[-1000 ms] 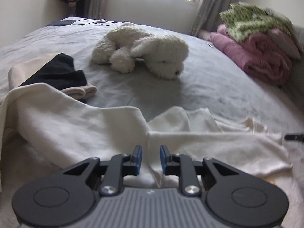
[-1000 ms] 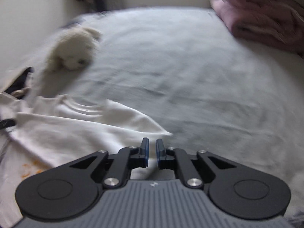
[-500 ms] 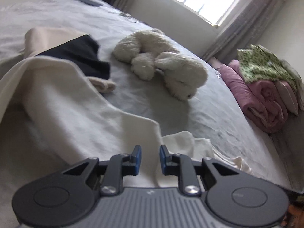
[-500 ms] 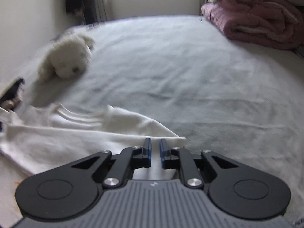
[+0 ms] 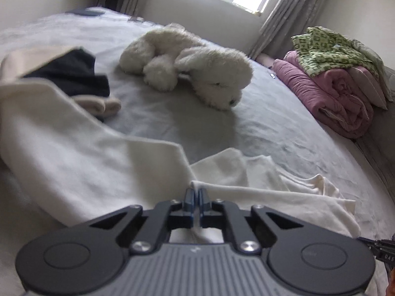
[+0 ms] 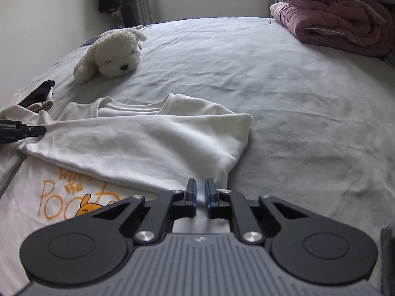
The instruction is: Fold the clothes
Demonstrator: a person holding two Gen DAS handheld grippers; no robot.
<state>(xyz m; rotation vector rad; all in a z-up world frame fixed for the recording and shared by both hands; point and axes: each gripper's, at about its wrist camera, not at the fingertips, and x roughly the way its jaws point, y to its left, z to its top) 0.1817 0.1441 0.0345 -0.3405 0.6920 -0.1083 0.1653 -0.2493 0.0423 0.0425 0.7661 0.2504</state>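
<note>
A white T-shirt with an orange cartoon print lies on the grey bed, its upper part folded over the printed front. My left gripper is shut on a fold of the shirt, with cloth pinched between the blue pads. In the right wrist view its fingertips hold the shirt's left corner. My right gripper sits at the shirt's near right edge. Its jaws are closing, and white fabric fills the narrow gap between the pads. Its tip shows at the left wrist view's right edge.
A white plush dog lies mid-bed. Black and beige clothes and a cream garment sit on the left. A rolled pink quilt with a green patterned cloth lines the right side. Grey sheet stretches beyond the shirt.
My left gripper's jaws have closed on the shirt fold. The right gripper has come down over the shirt's right edge, and cloth now sits between its pads.
</note>
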